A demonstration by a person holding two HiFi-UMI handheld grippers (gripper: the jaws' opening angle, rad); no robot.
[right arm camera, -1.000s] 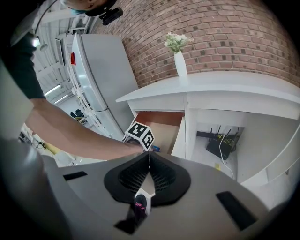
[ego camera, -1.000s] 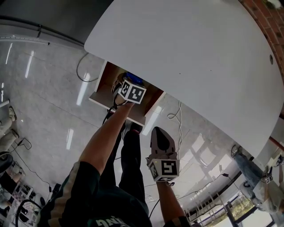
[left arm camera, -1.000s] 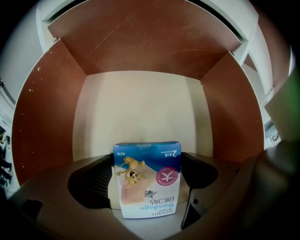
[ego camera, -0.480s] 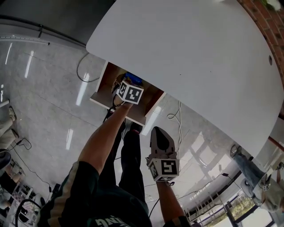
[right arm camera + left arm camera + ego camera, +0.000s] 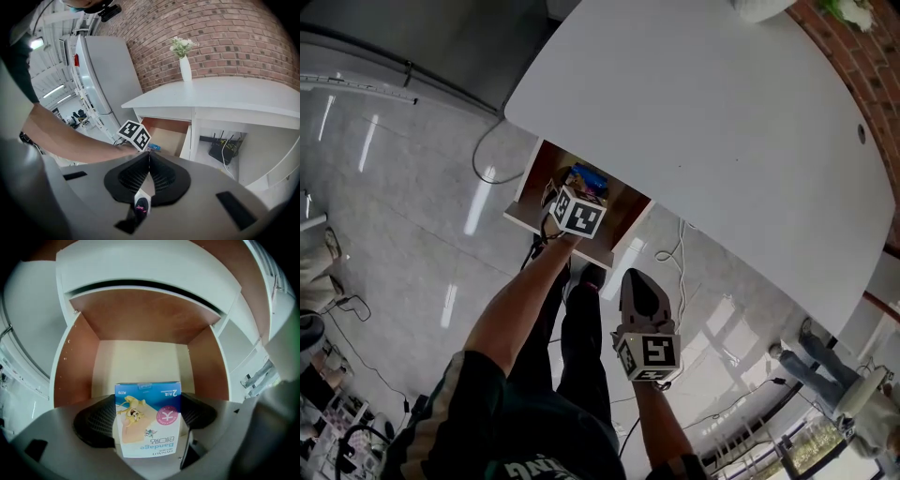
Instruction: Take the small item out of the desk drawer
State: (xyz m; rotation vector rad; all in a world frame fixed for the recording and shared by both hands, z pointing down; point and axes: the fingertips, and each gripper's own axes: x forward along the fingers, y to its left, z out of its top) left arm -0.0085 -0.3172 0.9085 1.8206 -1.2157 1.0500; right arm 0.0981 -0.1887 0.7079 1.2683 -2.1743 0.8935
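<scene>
**Left claw clamps bandage box in open drawer**

The left gripper (image 5: 148,415) has its 2 jaws partway closed, pressing both sides of the blue bandage box (image 5: 149,427) inside the drawer (image 5: 140,363). Bare drawer floor lies beyond, brown walls left and right, and the desk (image 5: 722,122) overhangs the far end. The right gripper (image 5: 149,161), jaws together and empty, hangs nearer the person.
</scene>
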